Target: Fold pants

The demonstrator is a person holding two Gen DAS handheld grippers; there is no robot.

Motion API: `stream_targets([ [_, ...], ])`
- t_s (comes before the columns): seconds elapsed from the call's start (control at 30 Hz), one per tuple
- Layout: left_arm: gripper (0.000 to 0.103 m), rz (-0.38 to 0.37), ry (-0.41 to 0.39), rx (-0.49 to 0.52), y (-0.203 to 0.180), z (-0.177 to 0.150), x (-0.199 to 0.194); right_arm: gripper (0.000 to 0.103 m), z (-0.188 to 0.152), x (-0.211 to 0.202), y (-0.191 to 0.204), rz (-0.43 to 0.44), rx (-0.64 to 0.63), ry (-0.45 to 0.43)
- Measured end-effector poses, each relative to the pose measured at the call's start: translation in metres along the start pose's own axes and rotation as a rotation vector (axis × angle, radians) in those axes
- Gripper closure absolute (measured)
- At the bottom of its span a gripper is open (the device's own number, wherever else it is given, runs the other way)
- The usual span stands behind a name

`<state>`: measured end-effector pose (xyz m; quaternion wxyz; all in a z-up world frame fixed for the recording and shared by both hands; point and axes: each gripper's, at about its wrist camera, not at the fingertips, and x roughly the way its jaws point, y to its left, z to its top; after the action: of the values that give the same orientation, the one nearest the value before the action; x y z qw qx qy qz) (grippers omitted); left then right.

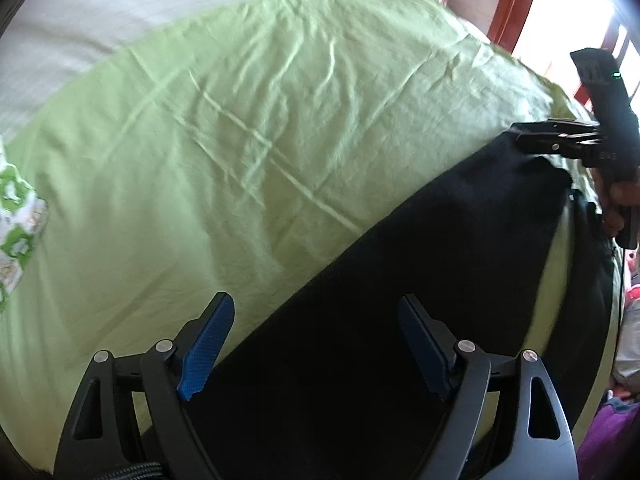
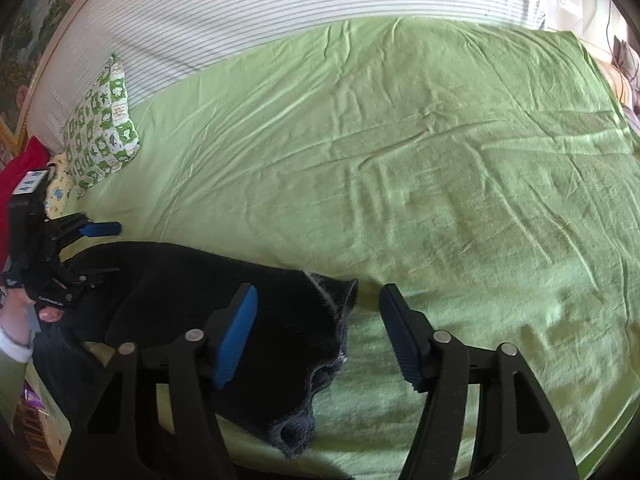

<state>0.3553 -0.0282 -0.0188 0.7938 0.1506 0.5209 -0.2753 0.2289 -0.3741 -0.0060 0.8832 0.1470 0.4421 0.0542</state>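
Black pants (image 1: 400, 300) lie along the near edge of a green sheet (image 1: 240, 140). My left gripper (image 1: 316, 300) hovers open above one end of them, with the dark cloth under and between its blue pads (image 1: 208, 344). In the right wrist view the pants (image 2: 200, 280) end in a rumpled edge with a grey lining. That edge lies between the fingers of my right gripper (image 2: 319, 290), whose pads do not press on it. The left gripper (image 2: 108, 250) shows at the far left, held by a hand. The right gripper (image 1: 520, 136) shows at the pants' far end.
The green sheet (image 2: 440, 160) covers a wide bed and is creased. White striped bedding (image 2: 240, 12) lies behind it. A green patterned pillow (image 2: 100, 128) and a red cloth (image 2: 24, 160) sit at the left. A wooden frame (image 1: 512, 4) stands beyond the bed, purple fabric (image 1: 612, 432) beside it.
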Motion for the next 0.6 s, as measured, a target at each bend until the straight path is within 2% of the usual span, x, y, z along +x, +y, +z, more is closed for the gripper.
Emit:
stream_targets([
  [0.03, 0.023, -0.022, 0.031, -0.002, 0.001, 0.001, 0.006, 0.044, 0.001, 0.001, 0.0, 0.009, 0.001, 0.005],
  [0.13, 0.029, -0.053, 0.072, -0.01, 0.003, 0.001, 0.019, 0.06, 0.006, 0.006, 0.003, 0.029, -0.017, 0.023],
  [0.17, 0.033, -0.064, 0.072, -0.018, 0.003, 0.0, 0.019, 0.069, 0.007, 0.007, 0.006, 0.025, -0.033, 0.023],
  [0.2, 0.049, -0.093, 0.076, -0.03, 0.004, -0.001, 0.017, 0.082, 0.007, 0.007, 0.007, 0.02, -0.041, 0.02],
  [0.23, 0.068, -0.103, 0.077, -0.033, 0.004, -0.002, 0.015, 0.088, 0.008, 0.005, 0.009, 0.016, -0.047, 0.015],
  [0.3, 0.085, -0.064, 0.069, -0.007, -0.004, -0.007, 0.006, 0.093, 0.008, -0.001, 0.01, 0.028, -0.055, -0.007],
  [0.33, 0.09, -0.04, 0.065, 0.009, -0.008, -0.009, 0.002, 0.093, 0.008, -0.004, 0.011, 0.032, -0.059, -0.021],
  [0.4, 0.093, -0.038, 0.036, 0.015, -0.018, -0.013, -0.012, 0.094, 0.007, -0.015, 0.015, 0.045, -0.072, -0.055],
  [0.6, 0.095, -0.086, -0.049, -0.082, -0.039, -0.033, -0.057, 0.094, 0.006, -0.05, 0.023, 0.097, -0.133, -0.161],
])
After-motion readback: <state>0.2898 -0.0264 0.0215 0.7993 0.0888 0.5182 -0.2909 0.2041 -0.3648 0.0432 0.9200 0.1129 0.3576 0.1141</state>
